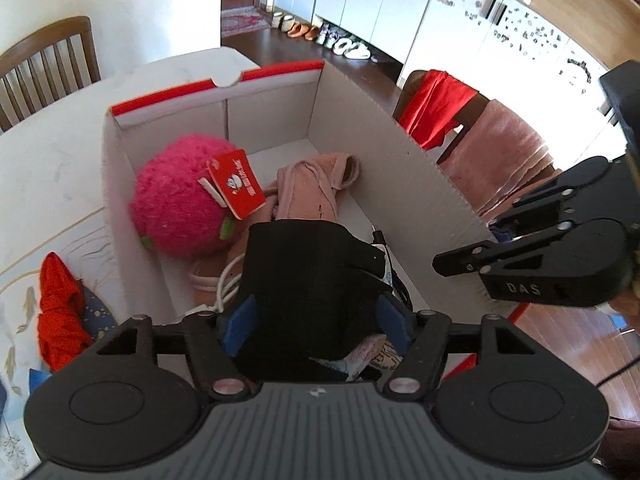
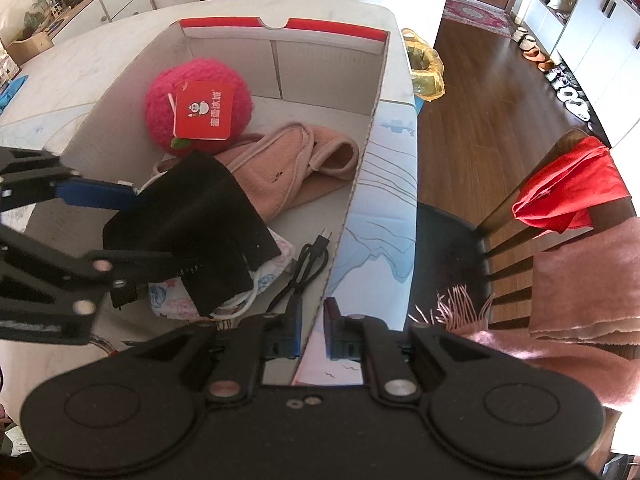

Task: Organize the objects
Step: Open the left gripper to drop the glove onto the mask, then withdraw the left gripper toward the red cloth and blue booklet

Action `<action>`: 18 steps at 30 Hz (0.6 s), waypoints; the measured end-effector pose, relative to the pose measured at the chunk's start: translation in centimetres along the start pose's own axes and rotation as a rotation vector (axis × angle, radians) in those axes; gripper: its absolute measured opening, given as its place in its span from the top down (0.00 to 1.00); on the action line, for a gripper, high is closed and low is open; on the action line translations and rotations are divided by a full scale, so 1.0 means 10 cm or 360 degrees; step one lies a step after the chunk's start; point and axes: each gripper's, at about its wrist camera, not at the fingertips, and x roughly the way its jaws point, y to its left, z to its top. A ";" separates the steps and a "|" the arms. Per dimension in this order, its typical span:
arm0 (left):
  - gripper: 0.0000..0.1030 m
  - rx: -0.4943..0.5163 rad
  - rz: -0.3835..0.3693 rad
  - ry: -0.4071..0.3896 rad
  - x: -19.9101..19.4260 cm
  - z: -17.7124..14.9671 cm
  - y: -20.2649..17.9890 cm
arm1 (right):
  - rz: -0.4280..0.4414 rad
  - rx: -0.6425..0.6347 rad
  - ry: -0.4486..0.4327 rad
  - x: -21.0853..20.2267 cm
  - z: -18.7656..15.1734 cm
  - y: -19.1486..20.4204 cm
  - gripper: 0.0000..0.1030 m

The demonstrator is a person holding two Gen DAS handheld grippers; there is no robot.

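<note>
Your left gripper (image 1: 316,320) stands open over the cardboard box (image 1: 400,160), its blue pads (image 1: 240,322) clear of the black pouch (image 1: 312,280) between them; the pouch sits in the box on a patterned cloth (image 2: 272,276), near the pink plush (image 2: 198,108) and pink garment (image 2: 288,160). Lift straight out so the pads do not snag. Your right gripper (image 2: 310,332) is clamped on the box wall (image 2: 348,200); hold it steady.

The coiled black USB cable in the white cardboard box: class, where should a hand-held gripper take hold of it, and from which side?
Grip the coiled black USB cable across its bundled middle, coming straight down from above. It lies flat on the box floor, close against the white cardboard box wall, so a sideways approach looks blocked.
</note>
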 end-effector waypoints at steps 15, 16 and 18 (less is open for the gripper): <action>0.32 -0.0071 -0.0006 -0.0226 -0.76 -0.20 0.49 | -0.0069 0.0030 0.0045 0.02 0.04 0.04 0.93; 0.32 -0.0076 0.0005 -0.0235 -0.80 -0.22 0.54 | -0.0073 0.0042 0.0048 0.02 0.04 0.04 0.93; 0.32 -0.0084 0.0032 -0.0245 -0.87 -0.27 0.65 | -0.0084 0.0059 0.0054 0.03 0.05 0.04 0.94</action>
